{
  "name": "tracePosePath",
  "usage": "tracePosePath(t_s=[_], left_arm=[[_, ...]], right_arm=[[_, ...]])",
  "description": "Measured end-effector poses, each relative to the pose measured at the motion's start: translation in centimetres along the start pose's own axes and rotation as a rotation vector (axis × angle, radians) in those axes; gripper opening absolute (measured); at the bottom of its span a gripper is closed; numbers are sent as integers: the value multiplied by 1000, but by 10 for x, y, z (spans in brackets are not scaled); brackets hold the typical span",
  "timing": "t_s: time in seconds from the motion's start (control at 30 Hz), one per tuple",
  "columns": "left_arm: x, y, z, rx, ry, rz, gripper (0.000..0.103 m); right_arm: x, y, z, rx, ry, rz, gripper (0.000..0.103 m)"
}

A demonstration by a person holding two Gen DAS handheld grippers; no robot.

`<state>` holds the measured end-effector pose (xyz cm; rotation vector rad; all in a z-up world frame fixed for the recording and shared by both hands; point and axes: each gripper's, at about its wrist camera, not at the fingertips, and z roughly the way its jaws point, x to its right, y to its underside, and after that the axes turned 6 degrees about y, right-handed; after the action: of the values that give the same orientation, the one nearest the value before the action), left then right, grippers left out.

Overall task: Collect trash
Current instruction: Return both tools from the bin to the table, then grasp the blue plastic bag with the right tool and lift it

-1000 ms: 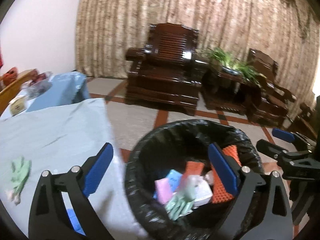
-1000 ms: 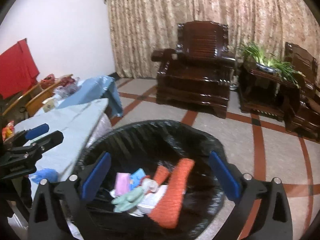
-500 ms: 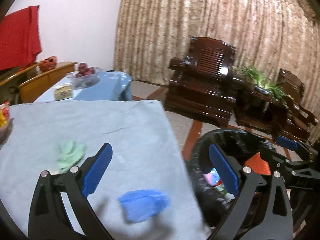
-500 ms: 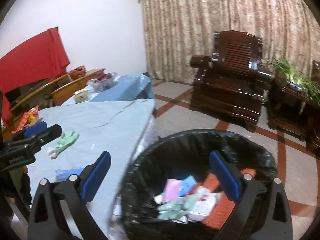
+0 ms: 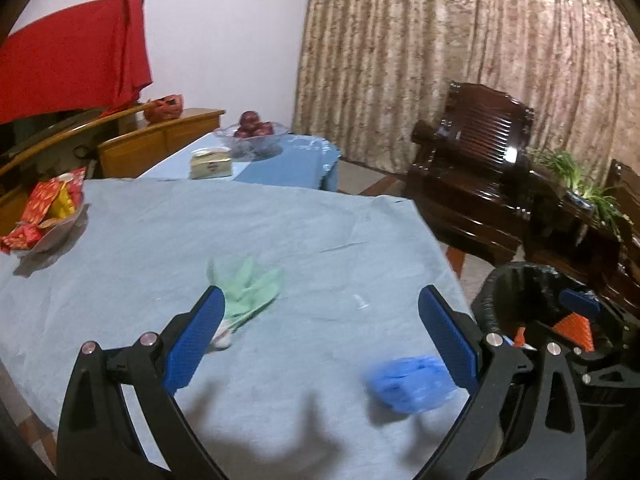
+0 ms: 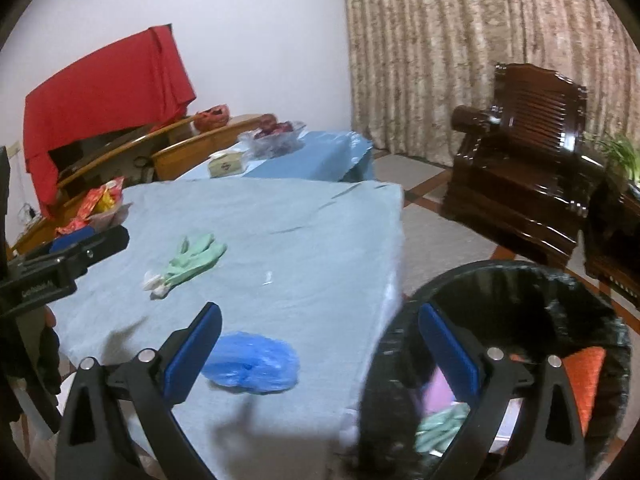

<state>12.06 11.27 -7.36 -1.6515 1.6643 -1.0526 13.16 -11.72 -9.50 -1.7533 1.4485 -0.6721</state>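
Jaws wide, both your grippers empty: green glove (image 5: 248, 286) and blue bag (image 6: 252, 364) remain; bin (image 6: 560, 280) partly filled.

We hold the right tool (image 6: 320, 354) with its blue-padded fingers (image 6: 192, 354) spread wide and nothing between them, hovering above the near edge of the worktop (image 6: 304, 224), which is covered in pale blue cloth. Just past the left finger lies a crumpled blue plastic bag (image 6: 252, 362). Farther along the cloth we see a green glove (image 6: 190, 260) lying flat, well apart from the bag. Beside the worktop stands a trash bin (image 6: 532, 276) lined in black, holding an orange piece (image 6: 584, 380), a pink piece and a green glove. The left tool (image 6: 64, 256) reaches in from the left edge, its grip unclear
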Motion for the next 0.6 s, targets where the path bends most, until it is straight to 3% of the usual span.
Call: tracePosePath(t_s=[0.6], left_arm=[[-63,39,27,-82,-103,-78,95]], right_arm=[[-50,37,84,-161,-61,-59,97]])
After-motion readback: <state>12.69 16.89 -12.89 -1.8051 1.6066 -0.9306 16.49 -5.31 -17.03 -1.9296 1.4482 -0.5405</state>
